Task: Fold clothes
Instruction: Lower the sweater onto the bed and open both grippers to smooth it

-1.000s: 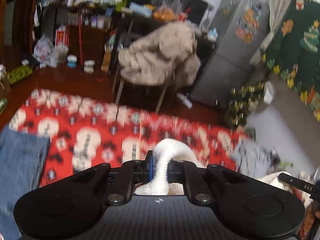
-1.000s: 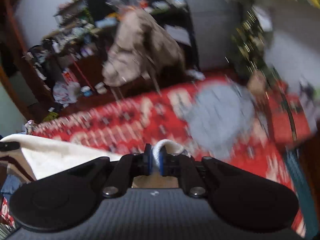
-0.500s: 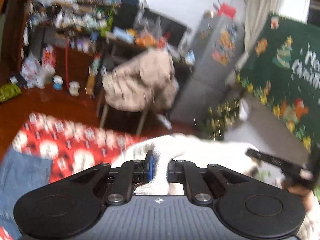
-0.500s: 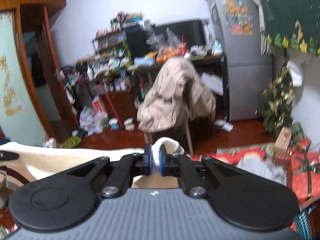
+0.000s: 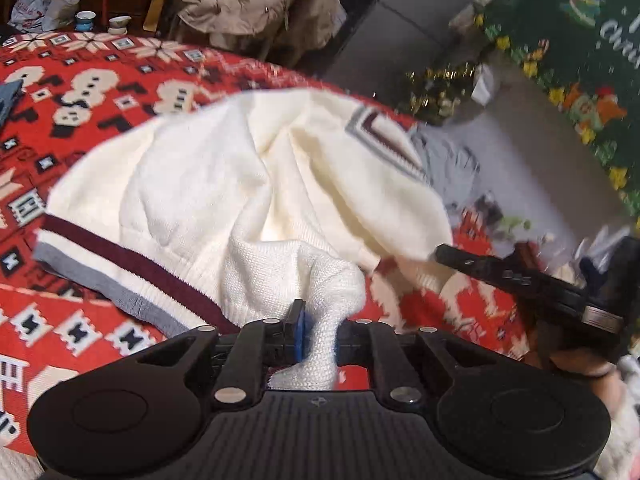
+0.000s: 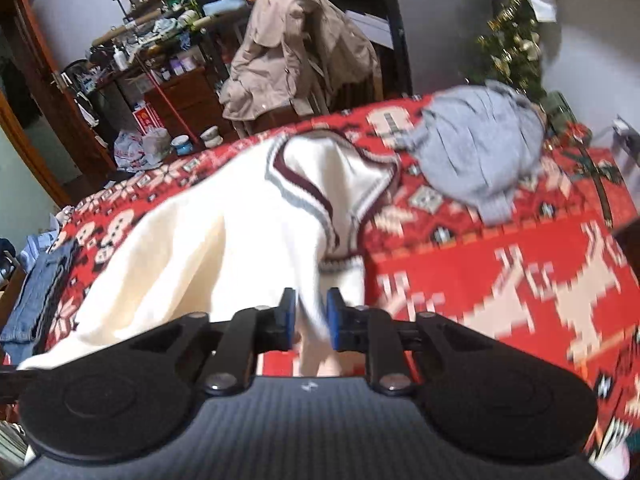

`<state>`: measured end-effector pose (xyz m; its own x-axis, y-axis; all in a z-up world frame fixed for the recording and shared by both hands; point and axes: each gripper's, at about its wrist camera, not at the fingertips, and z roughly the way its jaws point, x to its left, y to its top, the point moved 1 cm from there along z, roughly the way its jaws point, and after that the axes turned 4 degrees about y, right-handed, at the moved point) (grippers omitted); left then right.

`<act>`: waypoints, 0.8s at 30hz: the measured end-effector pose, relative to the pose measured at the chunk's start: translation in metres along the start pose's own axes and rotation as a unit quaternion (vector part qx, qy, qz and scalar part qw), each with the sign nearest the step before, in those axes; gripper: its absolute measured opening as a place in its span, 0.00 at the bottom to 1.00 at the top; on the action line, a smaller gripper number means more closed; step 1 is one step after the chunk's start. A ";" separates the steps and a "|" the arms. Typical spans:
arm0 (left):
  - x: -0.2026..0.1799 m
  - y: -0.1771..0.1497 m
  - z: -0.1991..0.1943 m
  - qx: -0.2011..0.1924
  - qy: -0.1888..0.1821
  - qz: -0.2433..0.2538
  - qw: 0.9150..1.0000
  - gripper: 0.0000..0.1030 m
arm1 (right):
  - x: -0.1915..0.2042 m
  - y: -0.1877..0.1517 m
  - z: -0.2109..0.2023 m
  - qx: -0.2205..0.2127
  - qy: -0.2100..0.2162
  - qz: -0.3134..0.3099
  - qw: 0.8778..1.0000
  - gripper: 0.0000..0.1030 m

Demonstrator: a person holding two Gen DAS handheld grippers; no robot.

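A cream knit sweater (image 5: 240,184) with maroon and grey trim lies spread on the red patterned blanket (image 5: 100,80). My left gripper (image 5: 318,332) is shut on a bunched fold of its hem end, low over the blanket. In the right wrist view the sweater (image 6: 208,248) stretches away with its V-neck at the far end. My right gripper (image 6: 311,316) has its jaws opening. A strip of the sweater still hangs between them, with a gap beside the left pad. From the left wrist view, the right gripper (image 5: 444,256) sits at the sweater's right edge.
A crumpled grey garment (image 6: 480,148) lies on the blanket (image 6: 500,280) beyond the sweater. Folded jeans (image 6: 36,300) sit at the left edge. A chair draped with a beige coat (image 6: 296,48) stands past the far edge. A small Christmas tree (image 6: 516,48) stands at the back right.
Both grippers came down from holding the sweater up in the air. The sweater now lies spread on the blanket, and the right jaws have parted around it.
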<state>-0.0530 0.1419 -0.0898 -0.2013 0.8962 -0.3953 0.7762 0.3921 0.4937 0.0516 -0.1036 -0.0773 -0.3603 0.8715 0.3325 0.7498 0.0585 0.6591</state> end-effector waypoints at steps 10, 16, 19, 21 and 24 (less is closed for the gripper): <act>0.004 -0.029 -0.017 -0.011 -0.016 -0.029 0.999 0.33 | 0.017 -0.038 -0.048 -0.026 0.046 0.008 0.999 0.36; 0.007 -0.043 -0.041 -0.036 -0.007 -0.033 0.999 0.33 | 0.035 -0.059 -0.065 -0.031 0.066 -0.004 0.997 0.44; 0.011 -0.048 -0.055 -0.051 0.000 -0.030 0.998 0.38 | 0.039 -0.072 -0.070 -0.025 0.077 0.000 0.997 0.46; 0.018 -0.048 -0.062 -0.060 -0.003 -0.034 0.998 0.42 | 0.045 -0.080 -0.072 -0.018 0.084 -0.006 0.996 0.47; 0.034 -0.046 -0.071 -0.070 0.003 -0.051 0.996 0.45 | 0.058 -0.090 -0.075 -0.011 0.091 -0.025 0.995 0.48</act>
<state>-0.1378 0.1684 -0.0713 -0.2787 0.8515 -0.4442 0.6601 0.5058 0.5554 -0.0786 -0.0953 -0.0668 -0.4926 0.7652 0.4145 0.7168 0.0866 0.6919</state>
